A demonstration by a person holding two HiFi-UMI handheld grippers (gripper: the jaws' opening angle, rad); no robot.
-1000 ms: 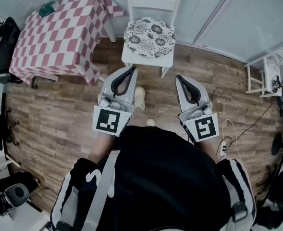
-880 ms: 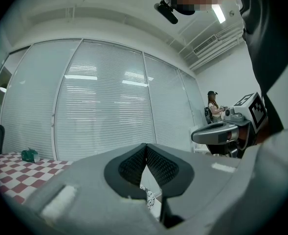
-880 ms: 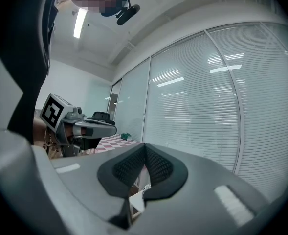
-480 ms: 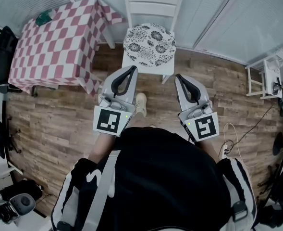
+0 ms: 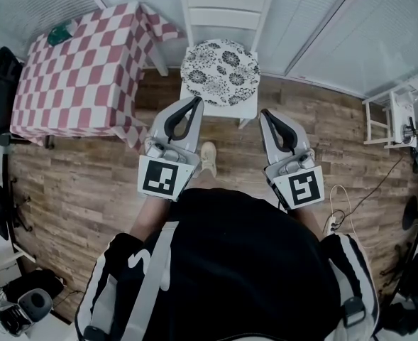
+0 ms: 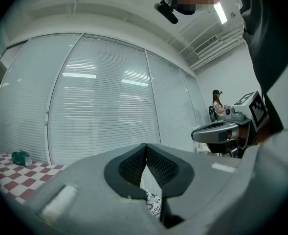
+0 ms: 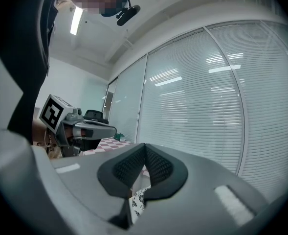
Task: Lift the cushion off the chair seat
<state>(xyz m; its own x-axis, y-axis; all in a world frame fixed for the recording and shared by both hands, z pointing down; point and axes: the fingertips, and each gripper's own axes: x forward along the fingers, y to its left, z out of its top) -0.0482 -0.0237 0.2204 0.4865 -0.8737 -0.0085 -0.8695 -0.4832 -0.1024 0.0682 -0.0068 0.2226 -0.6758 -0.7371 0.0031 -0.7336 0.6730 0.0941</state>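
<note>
The cushion lies flat on the seat of the white chair. It is round, carries a black-and-white flower print, and covers most of the seat. The chair is set with its back toward the blinds.

The left hand-held gripper is held level, with its tip directed at the near left corner of the seat. Its jaws are clenched. In the left gripper view the ribbed pads are seen to meet at the tip, and nothing is held between them. A strip of the cushion's print is visible below the tip, through the gap behind the pads.

The right hand-held gripper is held level beside the left one, with its tip directed at the near right corner of the seat. Its jaws are likewise clenched and empty. In the right gripper view a part of the cushion's print is seen below the closed pads.

In the head view both tips are located near the front edge of the seat, and no contact with the cushion is seen. The cushion lies between the two lines along which the grippers point.

A table covered by a red-and-white checked cloth stands to the left of the chair. A green thing is placed at its far corner. The floor is of wood planks. A shoe is seen on it between the two grippers.
</note>
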